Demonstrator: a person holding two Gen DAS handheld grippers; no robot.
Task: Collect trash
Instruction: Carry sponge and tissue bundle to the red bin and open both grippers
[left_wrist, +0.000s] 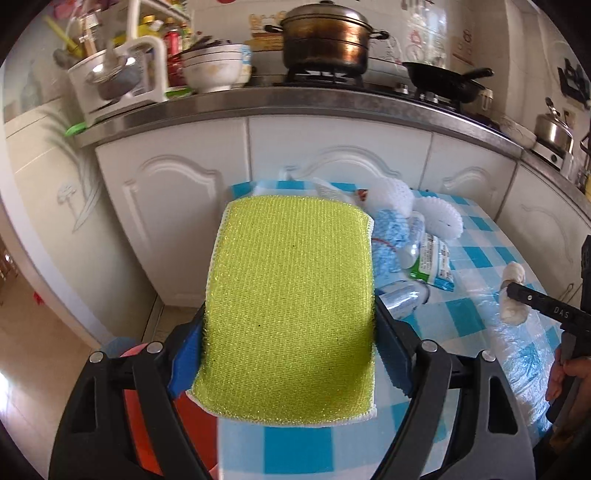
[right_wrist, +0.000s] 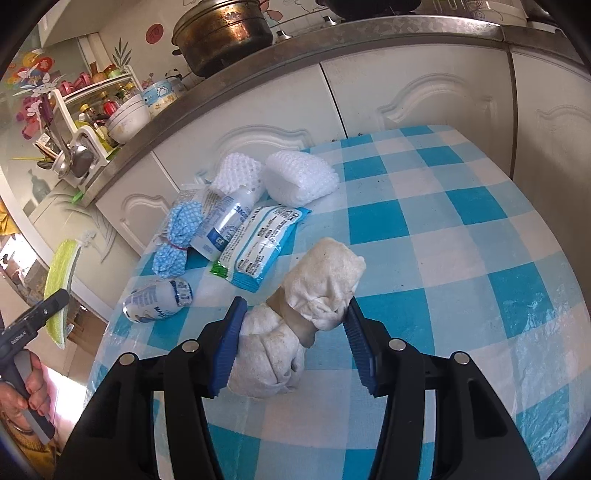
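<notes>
— Two pieces are in hand at once. The sponge (left_wrist: 291, 310) is clamped across its width in the left gripper (left_wrist: 290, 332), lifted off the table (left_wrist: 476, 258) at its left edge. Something red (left_wrist: 195, 424) shows below it, maybe a bin; too little is visible to be sure.

— And the right gripper (right_wrist: 295, 339)?

— Its jaws straddle the rag (right_wrist: 306, 317), a tied white bundle lying on the table. The left pad touches the cloth; the right pad looks to be just at its fold. Whether it is squeezing yet cannot be told.

— How should that grasp go?

— Probably best to close across the knot in the middle, where the bundle is firmest, so neither loose end slips out on the lift.

— What else waits?

— Further back lie a wipes pack (right_wrist: 258, 247), a crushed bottle (right_wrist: 159, 299), another bottle (right_wrist: 229, 218), a blue cloth (right_wrist: 177, 240) and two foam nets (right_wrist: 299, 177), bunched together near the far left corner.
</notes>
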